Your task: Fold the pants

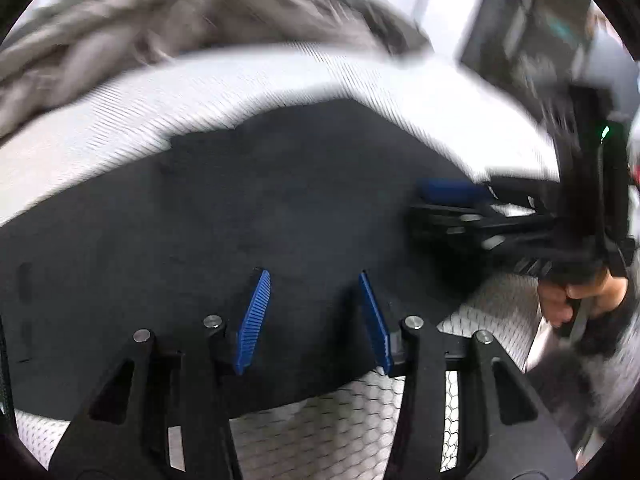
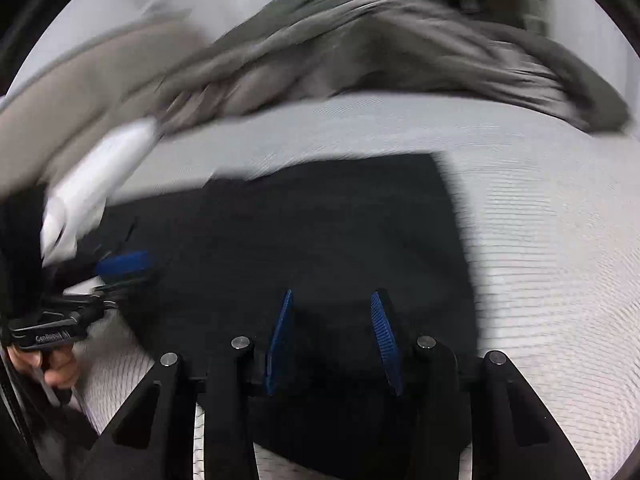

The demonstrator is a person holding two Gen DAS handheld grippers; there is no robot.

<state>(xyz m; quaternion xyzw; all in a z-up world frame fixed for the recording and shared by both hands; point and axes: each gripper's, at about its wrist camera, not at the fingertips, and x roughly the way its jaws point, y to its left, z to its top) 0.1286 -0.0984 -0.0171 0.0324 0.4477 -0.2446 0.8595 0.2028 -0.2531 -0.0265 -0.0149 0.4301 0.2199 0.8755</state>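
the black pants (image 1: 248,216) lie folded flat on a white mattress (image 1: 120,120), filling the middle of both frames. the left tongs (image 1: 314,280) and right tongs (image 2: 334,298) hang above the cloth, blue pads apart, nothing between them. a grey blanket (image 2: 360,40) is bunched along the top.

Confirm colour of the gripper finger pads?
Blue, ribbed pads on black fingers; clearest in the right wrist view.
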